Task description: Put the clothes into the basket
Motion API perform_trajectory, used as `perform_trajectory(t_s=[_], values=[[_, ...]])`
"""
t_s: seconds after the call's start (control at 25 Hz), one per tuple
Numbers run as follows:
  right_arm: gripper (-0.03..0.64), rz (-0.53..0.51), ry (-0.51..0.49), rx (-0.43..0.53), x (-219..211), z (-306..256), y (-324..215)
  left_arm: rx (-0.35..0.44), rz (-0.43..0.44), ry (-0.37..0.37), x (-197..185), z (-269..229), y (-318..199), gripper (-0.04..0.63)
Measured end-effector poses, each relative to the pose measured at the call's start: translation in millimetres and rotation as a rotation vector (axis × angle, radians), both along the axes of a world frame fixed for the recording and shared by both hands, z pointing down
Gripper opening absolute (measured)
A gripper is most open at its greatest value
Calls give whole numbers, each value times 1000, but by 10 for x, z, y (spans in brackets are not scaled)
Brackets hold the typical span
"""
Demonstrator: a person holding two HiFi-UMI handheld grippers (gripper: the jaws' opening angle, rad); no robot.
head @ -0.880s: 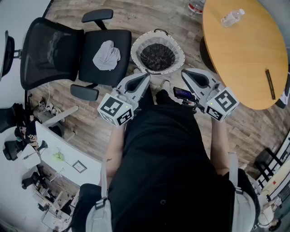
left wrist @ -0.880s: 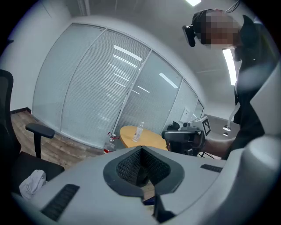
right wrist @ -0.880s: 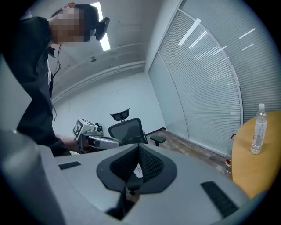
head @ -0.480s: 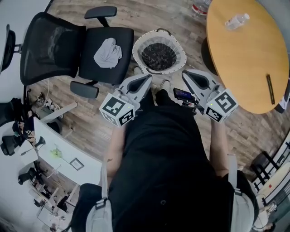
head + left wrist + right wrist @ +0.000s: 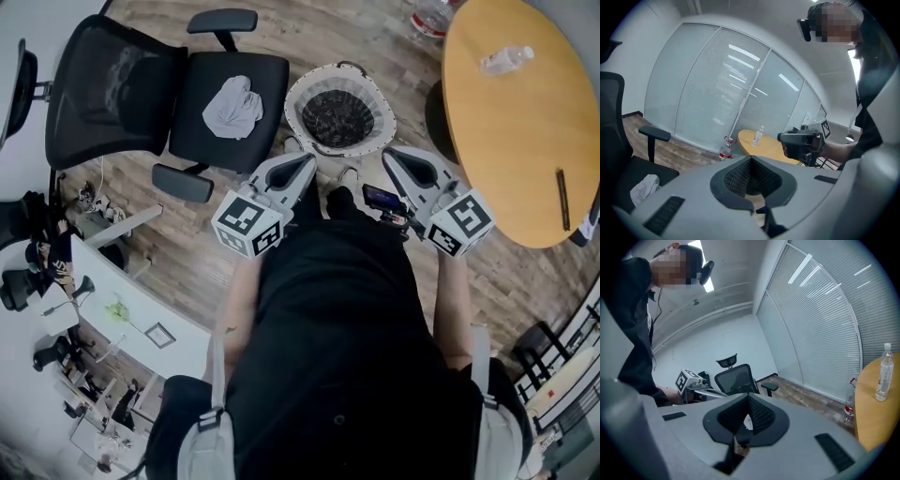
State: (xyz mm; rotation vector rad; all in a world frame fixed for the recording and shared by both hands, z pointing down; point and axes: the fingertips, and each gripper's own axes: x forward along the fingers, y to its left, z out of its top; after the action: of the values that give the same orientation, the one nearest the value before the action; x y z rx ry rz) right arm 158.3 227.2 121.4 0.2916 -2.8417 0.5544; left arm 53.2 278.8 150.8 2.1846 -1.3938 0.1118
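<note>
Clothes: one light grey garment (image 5: 233,106) lies crumpled on the seat of the black office chair (image 5: 112,89), outside the basket. The chair stands at the left of the head view and the round wooden surface (image 5: 516,131) at the right. The white-rimmed basket (image 5: 296,111) sits on the wood floor (image 5: 375,37) between them, just beside the chair seat, and contains dark clothing (image 5: 339,117). The left tool (image 5: 302,165) and the right tool (image 5: 397,156) point toward the basket from the person's side. Both tools have their jaws fully together with nothing gripped. A clear bottle (image 5: 507,60) lies on the surface.
</note>
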Motion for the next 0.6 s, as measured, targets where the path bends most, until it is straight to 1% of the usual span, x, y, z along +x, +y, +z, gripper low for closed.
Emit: perform_trajectory(t_s=[0.28,0.6], values=[[17,-14,29,-2,-358,-17,-95,-20,-21,1,-416,75,-136,12],[17,-21,74,-10,-778,-3,-254,-54,-29,8,-934,295,-356,12]])
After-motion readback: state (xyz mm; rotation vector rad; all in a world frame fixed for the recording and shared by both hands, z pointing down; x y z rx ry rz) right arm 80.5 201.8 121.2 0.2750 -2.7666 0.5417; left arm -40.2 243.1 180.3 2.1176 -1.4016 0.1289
